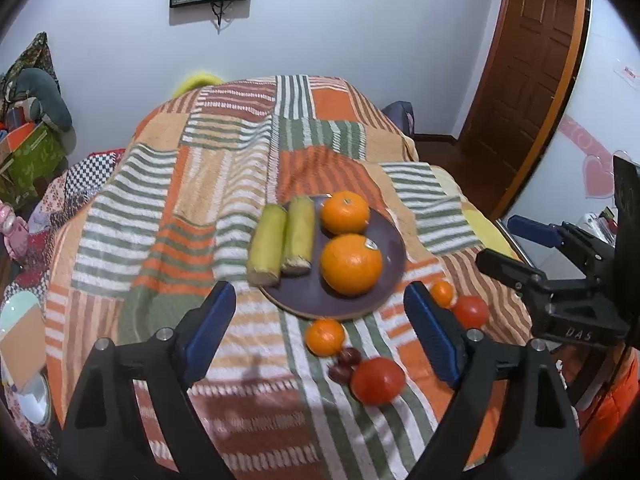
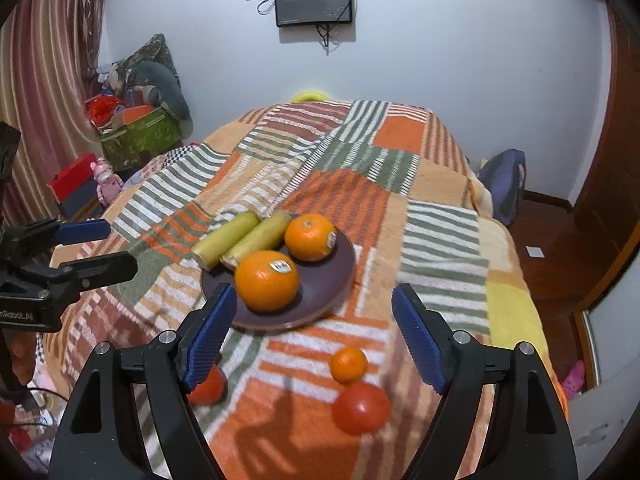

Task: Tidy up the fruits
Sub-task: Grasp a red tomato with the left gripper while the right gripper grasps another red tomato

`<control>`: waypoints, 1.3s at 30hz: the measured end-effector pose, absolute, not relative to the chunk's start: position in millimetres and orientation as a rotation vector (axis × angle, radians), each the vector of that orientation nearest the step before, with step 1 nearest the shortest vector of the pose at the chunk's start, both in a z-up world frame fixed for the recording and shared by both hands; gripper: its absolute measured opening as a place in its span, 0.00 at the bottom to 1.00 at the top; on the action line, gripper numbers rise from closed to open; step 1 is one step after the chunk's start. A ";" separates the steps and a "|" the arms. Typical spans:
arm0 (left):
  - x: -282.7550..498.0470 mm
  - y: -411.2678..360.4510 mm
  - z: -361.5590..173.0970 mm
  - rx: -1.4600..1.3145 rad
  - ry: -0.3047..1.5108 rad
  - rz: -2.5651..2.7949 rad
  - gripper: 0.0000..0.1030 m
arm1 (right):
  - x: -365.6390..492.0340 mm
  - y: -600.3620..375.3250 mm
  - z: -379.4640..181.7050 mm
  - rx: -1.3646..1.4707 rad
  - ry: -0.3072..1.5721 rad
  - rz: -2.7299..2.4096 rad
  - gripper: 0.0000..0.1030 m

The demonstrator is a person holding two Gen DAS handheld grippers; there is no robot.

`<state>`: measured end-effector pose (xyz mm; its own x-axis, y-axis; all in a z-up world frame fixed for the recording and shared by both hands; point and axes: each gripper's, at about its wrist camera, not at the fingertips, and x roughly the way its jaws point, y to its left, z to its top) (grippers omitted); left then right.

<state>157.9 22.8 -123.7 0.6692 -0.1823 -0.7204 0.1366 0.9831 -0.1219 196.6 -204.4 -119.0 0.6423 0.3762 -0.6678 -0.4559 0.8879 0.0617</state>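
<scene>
Plate (image 1: 390, 240) mid-blanket (image 1: 208, 184) — both grippers spread, hovering.

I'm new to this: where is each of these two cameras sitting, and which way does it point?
Left wrist view: rides the left gripper, looking forward past its open blue fingers over the plate of oranges; the right gripper shows at right.
Right wrist view: rides the right gripper, facing the same plate; the left gripper shows at left.
Shared: plate, striped blanket, wall screen.
</scene>
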 end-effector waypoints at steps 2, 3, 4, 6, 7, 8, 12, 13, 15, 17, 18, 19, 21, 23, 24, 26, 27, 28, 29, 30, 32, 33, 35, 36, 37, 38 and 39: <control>152.9 20.1 -128.0 -0.081 0.827 -0.180 0.87 | 189.6 -212.0 -122.1 -0.121 0.743 0.464 0.75; 150.7 19.7 -130.1 -0.097 0.830 -0.177 0.89 | 188.1 -214.5 -124.4 -0.124 0.750 0.459 0.75; 148.7 20.3 -132.5 -0.113 0.831 -0.170 0.91 | 186.9 -216.9 -127.0 -0.127 0.758 0.454 0.75; 146.4 19.9 -138.5 -0.137 0.844 -0.157 0.91 | 182.6 -220.6 -130.8 -0.130 0.770 0.448 0.76; 145.1 18.7 -141.3 -0.141 0.851 -0.152 0.91 | 181.4 -222.9 -134.9 -0.131 0.779 0.444 0.76; 144.1 17.5 -144.3 -0.141 0.858 -0.146 0.91 | 178.0 -226.0 -137.4 -0.130 0.785 0.441 0.76; 139.9 11.7 -155.8 -0.125 0.884 -0.141 0.91 | 173.5 -234.7 -152.4 -0.114 0.822 0.433 0.76; 138.9 9.6 -159.9 -0.124 0.901 -0.144 0.91 | 173.0 -236.8 -156.1 -0.108 0.831 0.432 0.76; 138.4 6.3 -167.0 -0.134 0.941 -0.174 0.91 | 173.2 -239.1 -163.4 -0.100 0.851 0.428 0.76; 137.0 3.7 -175.0 -0.155 0.970 -0.203 0.91 | 174.4 -241.3 -170.9 -0.095 0.877 0.426 0.76; 136.2 1.5 -178.7 -0.157 0.980 -0.207 0.91 | 175.5 -242.0 -175.4 -0.095 0.891 0.427 0.76; 135.1 -0.8 -181.8 -0.155 0.986 -0.207 0.91 | 176.0 -242.0 -178.6 -0.097 0.899 0.426 0.76; 133.2 -7.0 -189.3 -0.139 1.001 -0.210 0.89 | 177.9 -242.8 -186.2 -0.098 0.918 0.424 0.76; 133.1 -12.8 -197.1 -0.121 1.024 -0.210 0.83 | 180.8 -244.5 -193.0 -0.084 0.937 0.422 0.76; 133.8 -14.4 -199.8 -0.118 1.033 -0.211 0.79 | 181.9 -245.5 -195.5 -0.077 0.944 0.423 0.76; 135.8 -17.2 -207.7 -0.120 1.060 -0.213 0.77 | 184.8 -247.8 -200.8 -0.066 0.957 0.420 0.76; 137.2 -17.4 -210.9 -0.122 1.068 -0.208 0.76 | 186.0 -248.6 -202.9 -0.063 0.962 0.417 0.76; 138.2 -19.0 -214.1 -0.117 1.078 -0.204 0.73 | 187.3 -248.8 -204.3 -0.061 0.966 0.416 0.76; 139.3 -21.3 -217.7 -0.107 1.090 -0.202 0.71 | 188.3 -249.1 -206.0 -0.056 0.973 0.418 0.76; 140.0 -23.0 -219.6 -0.102 1.098 -0.203 0.69 | 189.0 -249.0 -207.1 -0.052 0.976 0.420 0.76; 142.1 -26.2 -223.7 -0.096 1.110 -0.208 0.65 | 190.5 -248.4 -209.6 -0.046 0.983 0.427 0.75; 143.2 -28.1 -225.8 -0.090 1.117 -0.207 0.64 | 190.6 -248.1 -210.5 -0.043 0.985 0.432 0.75; 145.2 -30.3 -228.5 -0.088 1.125 -0.211 0.60 | 191.6 -245.8 -212.4 -0.042 0.992 0.446 0.75; 146.2 -31.7 -230.1 -0.085 1.130 -0.214 0.55 | 192.1 -245.0 -213.4 -0.041 0.995 0.452 0.75; 146.7 -32.4 -230.4 -0.082 1.134 -0.216 0.51 | 192.5 -244.1 -214.6 -0.040 0.997 0.456 0.72; 147.4 -33.3 -231.3 -0.082 1.138 -0.222 0.49 | 192.6 -243.2 -215.5 -0.039 1.000 0.459 0.69; 148.1 -33.8 -231.4 -0.086 1.140 -0.226 0.48 | 192.6 -242.6 -216.5 -0.037 1.007 0.468 0.63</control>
